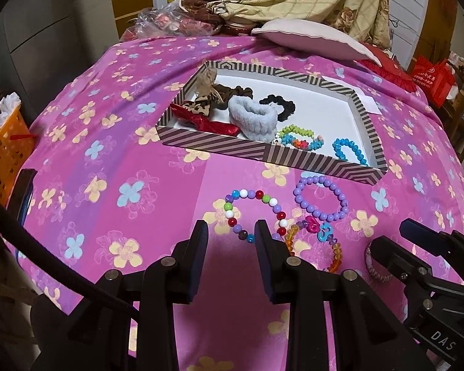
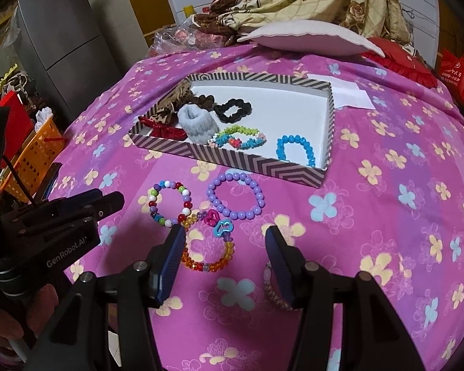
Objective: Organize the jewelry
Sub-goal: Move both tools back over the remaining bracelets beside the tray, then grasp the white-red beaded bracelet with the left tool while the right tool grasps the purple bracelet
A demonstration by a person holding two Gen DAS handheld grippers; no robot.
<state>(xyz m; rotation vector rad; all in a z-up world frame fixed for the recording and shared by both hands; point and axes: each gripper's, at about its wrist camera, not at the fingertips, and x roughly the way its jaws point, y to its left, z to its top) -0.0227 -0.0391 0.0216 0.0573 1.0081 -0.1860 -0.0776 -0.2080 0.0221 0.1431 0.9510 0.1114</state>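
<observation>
Both empty: left tongs part-open, right tongs wide, near side of striped box. Amber bracelet between right tips, touching multicolour bracelet; purple one close. Risk: snagging two together, possibly

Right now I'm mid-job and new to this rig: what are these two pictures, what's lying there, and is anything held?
Each picture comes from a camera on a hand-held two-finger gripper, looking along its fingers. The left gripper and right gripper are both open and hold nothing. On the pink floral bedsheet sits a striped box with scrunchies and bracelets inside. In front of it lie a multicoloured bracelet, a purple bracelet and an orange bracelet with heart charms.
</observation>
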